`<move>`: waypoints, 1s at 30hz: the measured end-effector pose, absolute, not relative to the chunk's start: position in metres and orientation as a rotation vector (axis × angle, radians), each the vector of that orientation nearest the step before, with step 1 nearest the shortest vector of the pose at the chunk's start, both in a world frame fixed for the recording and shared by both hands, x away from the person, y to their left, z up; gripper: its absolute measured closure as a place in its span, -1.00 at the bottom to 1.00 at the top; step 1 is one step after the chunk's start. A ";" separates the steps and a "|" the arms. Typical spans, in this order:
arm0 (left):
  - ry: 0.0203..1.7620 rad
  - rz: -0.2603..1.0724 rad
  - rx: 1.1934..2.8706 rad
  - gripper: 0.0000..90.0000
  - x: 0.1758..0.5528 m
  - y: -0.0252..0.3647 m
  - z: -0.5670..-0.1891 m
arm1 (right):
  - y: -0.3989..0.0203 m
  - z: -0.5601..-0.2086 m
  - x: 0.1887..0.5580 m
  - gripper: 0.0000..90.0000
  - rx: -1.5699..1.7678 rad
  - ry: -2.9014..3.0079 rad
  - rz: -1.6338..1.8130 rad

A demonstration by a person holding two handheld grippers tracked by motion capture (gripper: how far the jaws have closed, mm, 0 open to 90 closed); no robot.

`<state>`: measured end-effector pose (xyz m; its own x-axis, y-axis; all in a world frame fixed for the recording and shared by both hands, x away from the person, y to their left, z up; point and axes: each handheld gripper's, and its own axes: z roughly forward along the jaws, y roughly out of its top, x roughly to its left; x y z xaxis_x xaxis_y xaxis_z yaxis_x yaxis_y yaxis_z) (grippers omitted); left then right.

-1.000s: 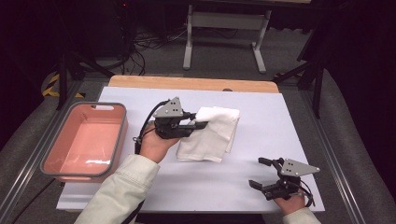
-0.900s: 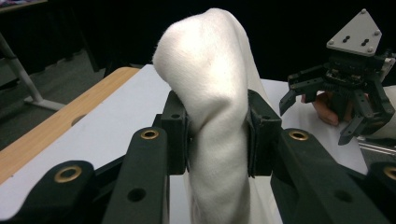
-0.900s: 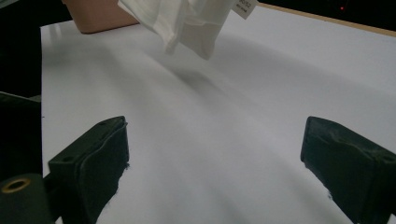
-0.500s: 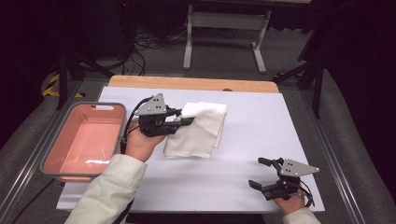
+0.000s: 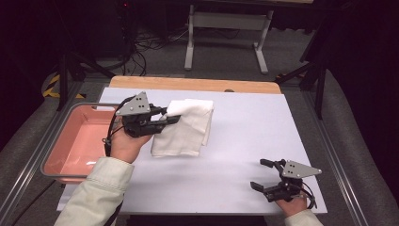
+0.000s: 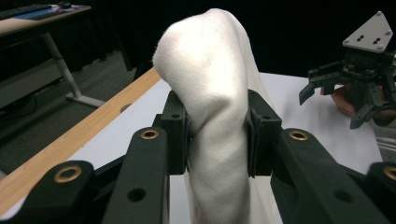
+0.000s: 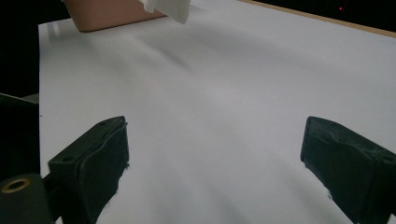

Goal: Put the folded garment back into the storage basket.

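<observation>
From above, the left claw (image 5: 171,118) covers the edge of the white cloth (image 5: 186,129) where it grips, so the pinched fold stays out of sight. In the left gripper view the cloth runs off the bottom edge, and its bulge hides the tabletop (image 6: 299,126) behind it. The right gripper view cuts the pink tray (image 7: 109,16) and a cloth corner at the top edge. The person's right hand (image 5: 291,206) is cut off at the bottom of the high view, with little of it showing past the right claw (image 5: 263,175).
</observation>
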<state>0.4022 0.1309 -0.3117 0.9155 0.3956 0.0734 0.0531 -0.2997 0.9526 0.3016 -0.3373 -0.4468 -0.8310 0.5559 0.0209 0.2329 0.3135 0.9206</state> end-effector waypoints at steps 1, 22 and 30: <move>0.337 0.359 1.856 0.49 0.401 0.135 -0.311 | -0.337 -0.447 0.302 -0.81 0.711 2.284 1.523; 0.420 0.445 1.849 0.49 0.389 0.187 -0.305 | -0.336 -0.448 0.302 -0.81 0.712 2.286 1.516; 0.451 0.485 1.852 0.49 0.383 0.206 -0.302 | -0.336 -0.448 0.302 -0.81 0.711 2.286 1.518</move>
<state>0.3834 0.2057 -0.3020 0.8430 0.5265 0.1100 0.0719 -0.3130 0.9470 0.3019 -0.3362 -0.4476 -0.8305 0.5568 0.0187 0.2332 0.3170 0.9193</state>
